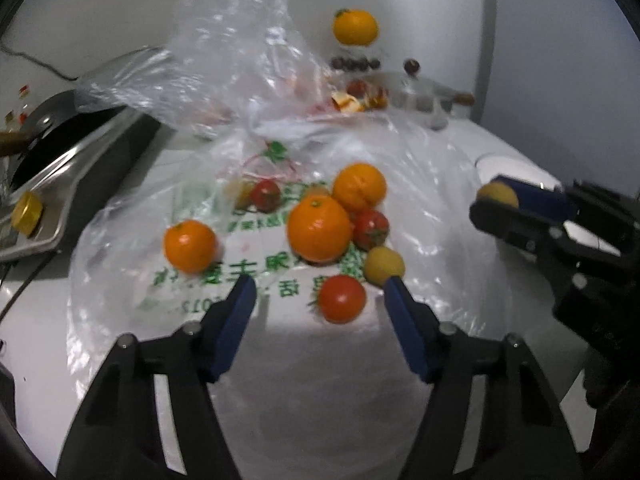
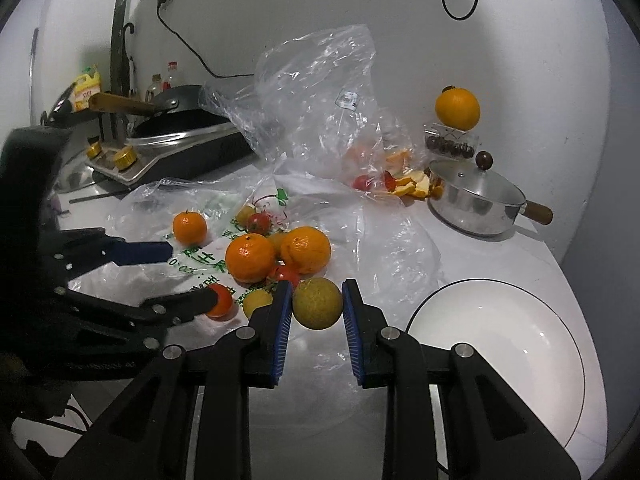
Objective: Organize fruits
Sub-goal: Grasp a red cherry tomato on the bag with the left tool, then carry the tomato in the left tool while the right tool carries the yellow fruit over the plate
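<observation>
Between the right tongs point(image 2: 317, 309), clamped: a firm yellow-green fruit point(image 2: 317, 303), gripped across its middle; left tongs point(image 1: 320, 286) gape around a soft tomato point(image 1: 342, 298).

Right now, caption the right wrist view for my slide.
Right tongs grip a yellow-green fruit beside the white plate.

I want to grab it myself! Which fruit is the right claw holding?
Find the white plate near the counter's edge. Just left of it, the right claw pinches a round yellow-green fruit between blue pads. It is duller than the oranges and the only fruit lifted.
</observation>
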`<state>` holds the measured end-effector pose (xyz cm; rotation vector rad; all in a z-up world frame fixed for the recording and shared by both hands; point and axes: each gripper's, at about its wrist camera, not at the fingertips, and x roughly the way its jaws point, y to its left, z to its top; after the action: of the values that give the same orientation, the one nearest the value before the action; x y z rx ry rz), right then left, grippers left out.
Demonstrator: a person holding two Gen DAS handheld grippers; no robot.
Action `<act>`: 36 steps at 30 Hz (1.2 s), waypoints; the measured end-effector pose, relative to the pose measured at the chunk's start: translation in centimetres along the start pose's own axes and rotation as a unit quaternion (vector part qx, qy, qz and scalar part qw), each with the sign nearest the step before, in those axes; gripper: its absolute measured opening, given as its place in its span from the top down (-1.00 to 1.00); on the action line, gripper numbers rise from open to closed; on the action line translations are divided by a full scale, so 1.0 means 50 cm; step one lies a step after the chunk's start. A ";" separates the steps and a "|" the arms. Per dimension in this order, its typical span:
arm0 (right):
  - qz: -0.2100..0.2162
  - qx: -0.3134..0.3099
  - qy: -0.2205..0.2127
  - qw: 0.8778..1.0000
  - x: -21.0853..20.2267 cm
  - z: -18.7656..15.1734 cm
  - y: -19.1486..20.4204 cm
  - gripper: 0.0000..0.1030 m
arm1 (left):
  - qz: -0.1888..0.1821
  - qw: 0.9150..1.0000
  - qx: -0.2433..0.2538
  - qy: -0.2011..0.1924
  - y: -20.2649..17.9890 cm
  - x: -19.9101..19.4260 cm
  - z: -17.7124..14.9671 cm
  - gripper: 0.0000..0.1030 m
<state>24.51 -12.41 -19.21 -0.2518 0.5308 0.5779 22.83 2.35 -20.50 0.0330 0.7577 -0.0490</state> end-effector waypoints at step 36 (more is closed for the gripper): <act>-0.027 0.032 -0.031 0.999 -0.092 -0.038 -0.081 0.48 | -0.029 0.999 -0.009 -0.011 -0.074 -0.047 0.032 0.42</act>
<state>22.85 -18.49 -17.97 -0.1853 0.4797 0.5140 22.04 -1.35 -17.76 -0.0064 0.7360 -0.0978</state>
